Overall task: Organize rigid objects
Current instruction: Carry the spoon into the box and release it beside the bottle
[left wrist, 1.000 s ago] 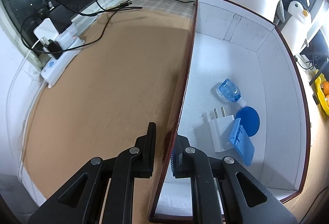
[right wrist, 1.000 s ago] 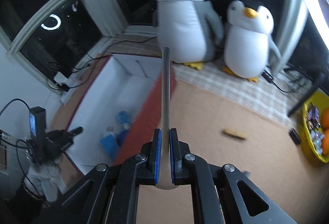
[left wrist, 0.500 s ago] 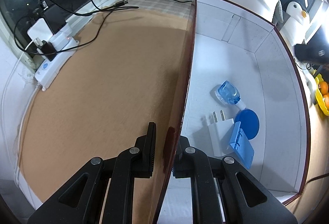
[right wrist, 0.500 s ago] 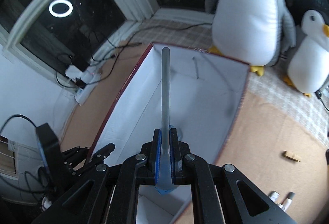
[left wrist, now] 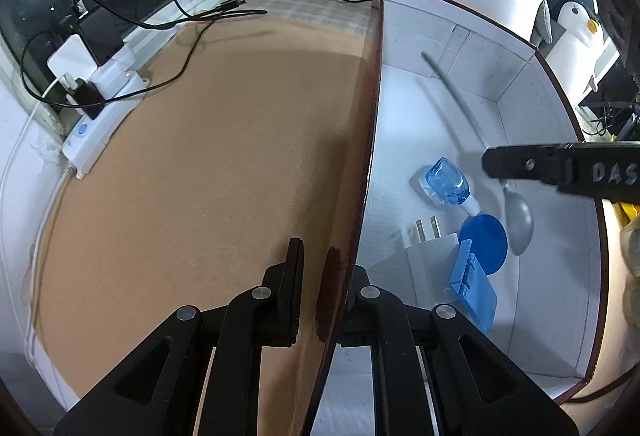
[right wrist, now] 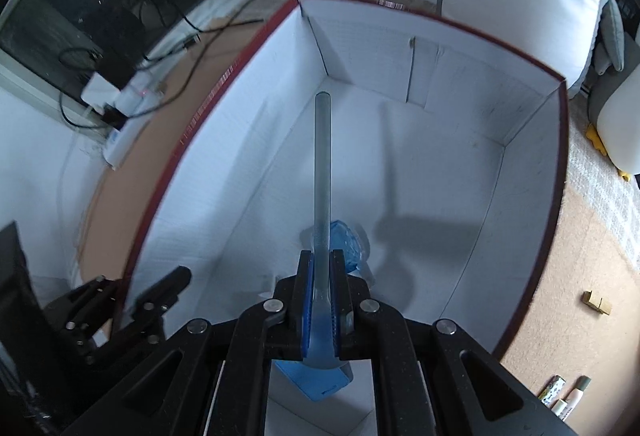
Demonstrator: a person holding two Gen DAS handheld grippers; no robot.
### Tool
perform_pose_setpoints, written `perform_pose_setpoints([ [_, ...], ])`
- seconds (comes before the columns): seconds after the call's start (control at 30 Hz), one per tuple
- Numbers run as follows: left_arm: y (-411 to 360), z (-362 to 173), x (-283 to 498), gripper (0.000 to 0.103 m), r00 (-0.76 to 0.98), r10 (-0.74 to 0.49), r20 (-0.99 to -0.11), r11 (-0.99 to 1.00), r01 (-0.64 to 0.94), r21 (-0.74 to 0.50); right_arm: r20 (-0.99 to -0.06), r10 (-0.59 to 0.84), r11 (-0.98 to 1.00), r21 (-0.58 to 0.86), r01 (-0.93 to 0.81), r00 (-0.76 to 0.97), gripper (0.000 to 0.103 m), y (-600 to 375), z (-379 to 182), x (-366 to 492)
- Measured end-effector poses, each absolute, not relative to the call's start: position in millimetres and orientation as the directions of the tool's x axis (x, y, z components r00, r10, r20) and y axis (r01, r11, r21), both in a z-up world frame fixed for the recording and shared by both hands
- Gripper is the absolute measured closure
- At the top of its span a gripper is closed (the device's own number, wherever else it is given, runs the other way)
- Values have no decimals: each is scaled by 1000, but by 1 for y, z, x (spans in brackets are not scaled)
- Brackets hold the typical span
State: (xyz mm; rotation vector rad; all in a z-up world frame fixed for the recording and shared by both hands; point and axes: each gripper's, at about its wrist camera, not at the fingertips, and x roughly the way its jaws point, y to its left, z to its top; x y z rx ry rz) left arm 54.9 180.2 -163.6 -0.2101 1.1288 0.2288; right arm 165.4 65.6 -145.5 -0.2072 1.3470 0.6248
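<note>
While a second ago the right gripper [right wrist: 320,312] carried the grey spoon [right wrist: 322,172] outside the box [left wrist: 370,140], it now hangs inside, jaws clamped on the neck. The left gripper [left wrist: 325,290] stays pinched on the box wall. Only the left view shows the spoon's bowl, above the white charger [left wrist: 430,256] and blue disc [left wrist: 486,238].

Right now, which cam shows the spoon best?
Left wrist: the spoon shows whole, bowl low in the box. Right wrist sees only its handle, end-on, in the shut right tongs.

Spoon [right wrist: 322,172] now seemingly inside box [right wrist: 400,48]
</note>
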Motion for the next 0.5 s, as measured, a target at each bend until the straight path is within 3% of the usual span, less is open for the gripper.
perform_pose_setpoints([
  [0.23,180,-167,56,92,402,78,-912,957,-288,-45,-961,261,808,165,-566,91,94,71,-157,160],
  [0.3,180,-167,56,92,400,80,-913,957,-288,-42,-960,263,803,161,-574,99,78,72,-155,158],
  [0.37,180,-167,56,92,399,82,-913,957,-287,-40,-955,272,802,159,-576,116,70,71,-151,156],
  [0.5,180,-168,56,92,394,82,-915,956,-290,-39,-945,304,799,183,-573,121,69,68,-142,155],
])
